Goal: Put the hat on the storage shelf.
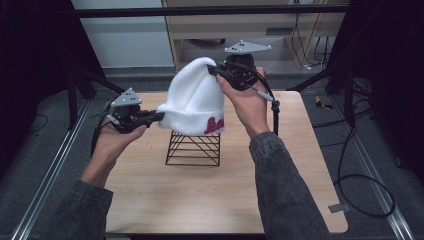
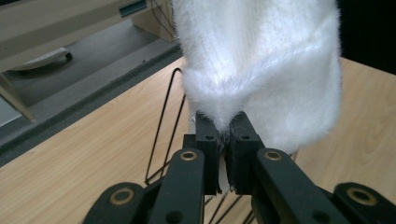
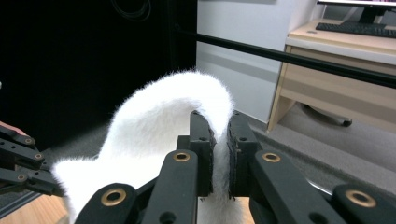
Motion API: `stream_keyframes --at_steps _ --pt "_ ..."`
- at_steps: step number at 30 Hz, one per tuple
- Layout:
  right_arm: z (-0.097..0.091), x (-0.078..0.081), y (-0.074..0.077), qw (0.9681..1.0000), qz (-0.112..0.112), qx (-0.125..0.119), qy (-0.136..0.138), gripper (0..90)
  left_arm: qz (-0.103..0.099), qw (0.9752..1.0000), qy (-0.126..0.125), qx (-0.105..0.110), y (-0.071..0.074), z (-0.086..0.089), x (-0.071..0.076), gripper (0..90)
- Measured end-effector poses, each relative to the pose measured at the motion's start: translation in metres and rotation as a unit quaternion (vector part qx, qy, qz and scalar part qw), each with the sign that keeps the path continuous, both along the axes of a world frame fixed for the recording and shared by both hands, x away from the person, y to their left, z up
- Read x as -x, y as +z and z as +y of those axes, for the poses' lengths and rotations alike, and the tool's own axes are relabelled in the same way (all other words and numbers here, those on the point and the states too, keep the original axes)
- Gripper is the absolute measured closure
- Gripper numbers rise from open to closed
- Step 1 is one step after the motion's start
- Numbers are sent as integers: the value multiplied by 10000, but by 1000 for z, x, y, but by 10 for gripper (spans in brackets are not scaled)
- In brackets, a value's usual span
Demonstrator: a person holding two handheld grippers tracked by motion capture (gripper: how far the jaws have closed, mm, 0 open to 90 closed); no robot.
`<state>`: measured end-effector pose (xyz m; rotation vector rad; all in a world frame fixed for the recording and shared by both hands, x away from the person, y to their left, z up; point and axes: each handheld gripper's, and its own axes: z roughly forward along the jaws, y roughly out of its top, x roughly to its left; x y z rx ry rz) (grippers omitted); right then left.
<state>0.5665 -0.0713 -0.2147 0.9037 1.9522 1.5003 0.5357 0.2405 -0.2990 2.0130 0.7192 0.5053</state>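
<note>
A fluffy white beanie [image 1: 195, 97] with a pink logo on its cuff hangs over a black wire stand [image 1: 194, 148] in the middle of the wooden table. My left gripper [image 1: 159, 116] is shut on the cuff's left edge, and the fabric [image 2: 261, 70] bunches between its jaws. My right gripper [image 1: 216, 70] is shut on the crown of the beanie [image 3: 163, 126] at the upper right. In the left gripper view the stand's wires [image 2: 163, 126] show under the hat. In the right gripper view the other gripper [image 3: 23, 163] shows at the far left.
The light wooden table [image 1: 225, 195] has bare board in front of the stand. Metal rails [image 1: 55, 165] run along both sides on the floor. Cables [image 1: 360, 185] lie on the floor at the right. A wooden desk [image 1: 260, 30] stands behind the table.
</note>
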Motion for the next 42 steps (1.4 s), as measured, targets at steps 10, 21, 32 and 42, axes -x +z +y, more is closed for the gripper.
stream_keyframes --at_steps 10,21,32,42 --pt "0 -11 -17 9998 82 153 -84 835 -44 9994 292 -186 -20 -4 -18 846" --pt "2 3 -27 9995 20 295 128 834 -61 9993 305 -205 -36 -2 -12 845" --pt "2 27 -37 9984 -14 402 401 833 -28 9996 185 -221 -48 1 1 845" --pt "-1 29 -41 9982 73 389 447 833 41 9997 130 -178 -52 2 2 845"
